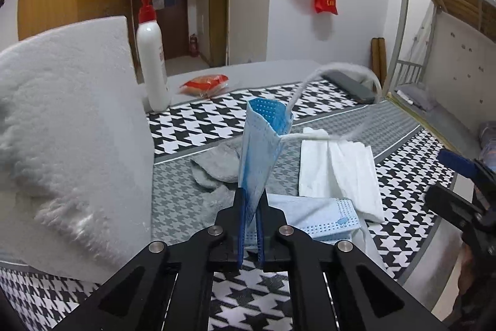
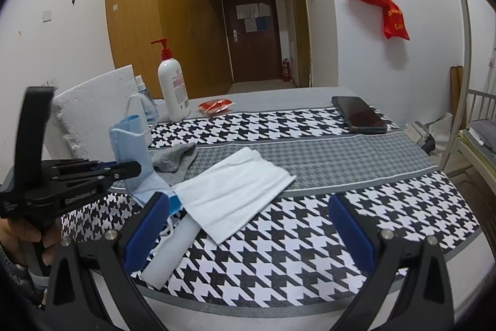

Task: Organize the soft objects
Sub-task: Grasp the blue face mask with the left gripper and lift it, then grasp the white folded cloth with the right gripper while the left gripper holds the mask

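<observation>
My left gripper [image 1: 250,200] is shut on a blue face mask [image 1: 262,145] and holds it upright above the table; its white ear loop [image 1: 341,73] swings to the right. It also shows in the right wrist view [image 2: 130,151], held by the left gripper [image 2: 133,168]. A second blue mask [image 1: 319,216] lies flat under it. A grey sock [image 1: 214,166] lies behind. A folded white cloth [image 1: 338,172] [image 2: 235,191] lies to the right. My right gripper [image 2: 248,216] is open and empty, low over the table's front.
A white foam block [image 1: 68,129] stands close on the left. A white pump bottle [image 2: 173,89], a red snack packet [image 2: 215,106] and a black phone [image 2: 359,114] lie at the back of the houndstooth tablecloth [image 2: 387,200]. A bunk bed frame [image 1: 403,51] is to the right.
</observation>
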The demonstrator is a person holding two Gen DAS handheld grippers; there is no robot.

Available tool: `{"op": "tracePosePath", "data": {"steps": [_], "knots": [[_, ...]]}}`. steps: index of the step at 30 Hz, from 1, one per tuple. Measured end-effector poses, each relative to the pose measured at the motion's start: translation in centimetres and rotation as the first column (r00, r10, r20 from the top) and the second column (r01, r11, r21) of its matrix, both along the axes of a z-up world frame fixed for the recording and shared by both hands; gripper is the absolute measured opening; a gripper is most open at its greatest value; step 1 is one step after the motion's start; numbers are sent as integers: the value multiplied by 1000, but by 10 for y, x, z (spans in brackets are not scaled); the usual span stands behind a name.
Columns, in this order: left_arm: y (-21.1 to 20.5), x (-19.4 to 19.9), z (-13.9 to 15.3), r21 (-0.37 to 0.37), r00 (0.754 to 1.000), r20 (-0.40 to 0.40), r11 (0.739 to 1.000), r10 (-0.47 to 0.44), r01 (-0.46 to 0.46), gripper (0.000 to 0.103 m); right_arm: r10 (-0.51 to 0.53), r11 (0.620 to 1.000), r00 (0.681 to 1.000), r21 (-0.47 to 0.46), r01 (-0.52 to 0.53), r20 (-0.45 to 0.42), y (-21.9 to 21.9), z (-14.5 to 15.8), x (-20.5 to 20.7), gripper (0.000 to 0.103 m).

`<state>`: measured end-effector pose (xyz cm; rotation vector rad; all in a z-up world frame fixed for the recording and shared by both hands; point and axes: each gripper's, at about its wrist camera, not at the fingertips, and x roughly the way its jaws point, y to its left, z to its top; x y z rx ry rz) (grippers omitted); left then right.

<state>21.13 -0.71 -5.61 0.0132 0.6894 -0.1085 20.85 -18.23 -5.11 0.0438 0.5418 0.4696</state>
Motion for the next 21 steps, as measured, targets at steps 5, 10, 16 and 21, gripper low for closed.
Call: {"op": "tracePosePath", "data": {"steps": [5, 10, 16, 21], "knots": [[10, -13, 7, -17, 1000, 30, 1000, 7, -6, 6, 25, 1000, 999, -12, -25, -36, 11, -1, 8, 103], [16, -27, 9, -12, 999, 49, 1000, 2, -2, 6, 37, 999, 996, -11, -38, -83, 21, -1, 17, 103], [22, -32, 5, -14, 998, 56, 1000, -1, 2, 7, 46, 998, 989, -39, -52, -141, 36, -2, 32, 103], [27, -34, 3, -23, 998, 55, 1000, 7, -6, 6, 34, 994, 983, -97, -52, -181, 47, -8, 43, 103]]}}
